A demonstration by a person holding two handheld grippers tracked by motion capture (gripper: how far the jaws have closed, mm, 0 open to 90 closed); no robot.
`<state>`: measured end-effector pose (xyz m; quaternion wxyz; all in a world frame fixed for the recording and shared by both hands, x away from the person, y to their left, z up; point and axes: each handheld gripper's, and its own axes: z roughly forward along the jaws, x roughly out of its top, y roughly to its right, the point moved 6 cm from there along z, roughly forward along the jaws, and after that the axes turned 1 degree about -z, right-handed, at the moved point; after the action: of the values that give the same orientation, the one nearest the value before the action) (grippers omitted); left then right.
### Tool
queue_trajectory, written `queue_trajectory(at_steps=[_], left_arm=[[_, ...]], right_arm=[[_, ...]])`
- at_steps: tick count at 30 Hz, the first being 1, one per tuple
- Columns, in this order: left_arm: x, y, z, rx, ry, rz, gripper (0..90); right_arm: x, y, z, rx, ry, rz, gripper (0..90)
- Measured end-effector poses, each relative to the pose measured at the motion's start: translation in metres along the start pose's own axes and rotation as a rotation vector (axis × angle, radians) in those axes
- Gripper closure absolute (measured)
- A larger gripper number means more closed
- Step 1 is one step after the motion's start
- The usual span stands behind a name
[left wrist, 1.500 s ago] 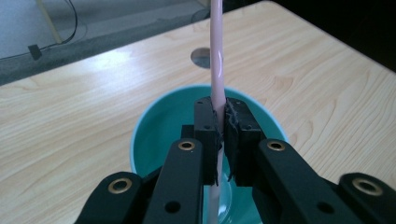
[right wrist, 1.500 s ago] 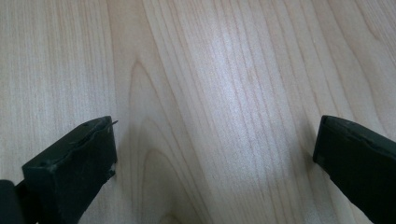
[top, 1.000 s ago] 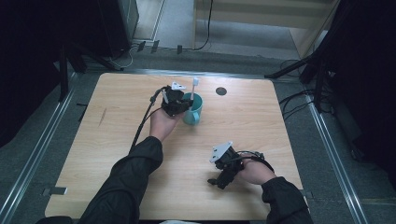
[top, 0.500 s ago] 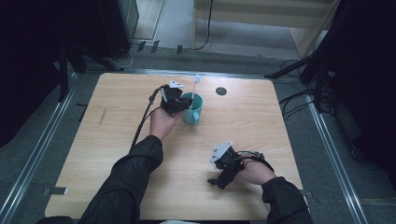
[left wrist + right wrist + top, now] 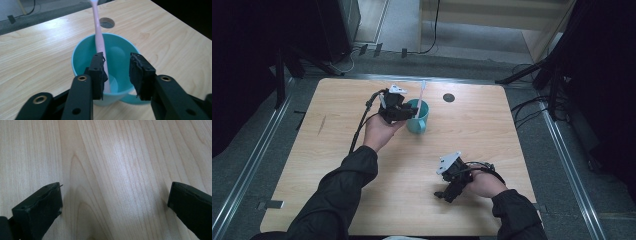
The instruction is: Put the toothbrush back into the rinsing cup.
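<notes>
A teal cup (image 5: 419, 121) (image 5: 120, 50) stands on the wooden table (image 5: 337, 145), back of centre. A pink toothbrush (image 5: 421, 96) (image 5: 98, 30) stands in it and leans on the far rim. My left gripper (image 5: 407, 112) (image 5: 117, 72) hovers at the cup's near rim. Its jaws have just been opening, and the gap between the pads is bare. The toothbrush runs down past the left pad (image 5: 98, 68), free of the grip. My right gripper (image 5: 446, 193) (image 5: 115, 202) rests low over the table at the front right, open wide over bare wood.
A round dark hole (image 5: 449, 97) (image 5: 107, 23) sits in the tabletop just behind and right of the cup. Cables trail from both grippers. Metal rails run along the table's left and right sides, and the floor lies beyond the far edge.
The left gripper's jaws have opened and let go of the toothbrush, which stays leaning in the cup. The left hand has lifted slightly. The right hand has not moved.
</notes>
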<state>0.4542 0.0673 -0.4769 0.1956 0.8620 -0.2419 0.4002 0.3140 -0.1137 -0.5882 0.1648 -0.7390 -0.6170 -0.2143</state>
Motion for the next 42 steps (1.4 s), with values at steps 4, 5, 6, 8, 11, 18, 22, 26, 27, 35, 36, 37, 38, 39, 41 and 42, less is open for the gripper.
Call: queue_trajectory(at_steps=[4, 5, 6, 8, 11, 18, 22, 26, 27, 35, 36, 37, 38, 39, 41, 42], left_arm=[[-0.005, 0.004, -0.013, -0.016, -0.026, 0.022, 56.7], [-0.007, 0.005, -0.016, -0.019, -0.032, 0.026, 55.9], [-0.01, 0.006, -0.02, -0.021, -0.041, 0.03, 54.3], [-0.015, 0.006, -0.025, -0.026, -0.051, 0.03, 51.5], [-0.025, 0.006, -0.034, -0.035, -0.065, 0.036, 48.5], [-0.05, 0.006, -0.053, -0.054, -0.089, 0.037, 45.3], [-0.061, 0.006, -0.06, -0.062, -0.1, 0.04, 44.4], [-0.073, 0.007, -0.068, -0.061, -0.116, 0.04, 43.4], [-0.076, 0.007, -0.07, -0.061, -0.125, 0.048, 43.0], [-0.097, 0.004, -0.095, -0.047, -0.13, 0.062, 40.3], [-0.1, 0.004, -0.098, -0.047, -0.132, 0.064, 39.8], [-0.103, 0.003, -0.1, -0.042, -0.139, 0.065, 39.5], [-0.106, 0.002, -0.102, -0.039, -0.14, 0.066, 39.4], [-0.109, 0.001, -0.103, -0.038, -0.142, 0.064, 39.3], [-0.115, -0.001, -0.105, -0.035, -0.15, 0.06, 38.8], [-0.118, -0.003, -0.106, -0.033, -0.155, 0.059, 38.8]], right_arm=[[0.0, 0.0, 0.0, -0.001, 0.001, 0.002, 0.0], [0.0, 0.0, 0.0, 0.003, 0.002, -0.001, 0.0], [0.0, 0.0, 0.0, 0.004, 0.002, -0.002, 0.0], [0.001, 0.0, 0.001, 0.005, 0.006, -0.003, 0.0], [0.002, 0.0, 0.001, 0.005, 0.008, -0.004, 0.0], [0.001, 0.0, 0.001, 0.005, 0.012, 0.0, 0.0], [0.001, -0.001, 0.001, 0.003, 0.015, 0.005, 0.0], [0.001, -0.001, 0.001, 0.0, 0.016, 0.008, 0.0], [0.001, -0.001, 0.001, -0.001, 0.018, 0.009, 0.0], [0.001, -0.001, 0.001, -0.004, 0.018, 0.011, 0.0], [0.001, -0.001, 0.001, -0.004, 0.018, 0.011, 0.0], [0.001, -0.001, 0.001, -0.004, 0.019, 0.01, 0.0], [0.001, -0.001, 0.001, -0.004, 0.02, 0.01, 0.0], [0.001, -0.001, 0.001, -0.004, 0.02, 0.01, 0.0], [0.001, -0.001, 0.001, -0.004, 0.02, 0.01, 0.0], [0.001, -0.001, 0.001, -0.003, 0.018, 0.01, 0.0]])
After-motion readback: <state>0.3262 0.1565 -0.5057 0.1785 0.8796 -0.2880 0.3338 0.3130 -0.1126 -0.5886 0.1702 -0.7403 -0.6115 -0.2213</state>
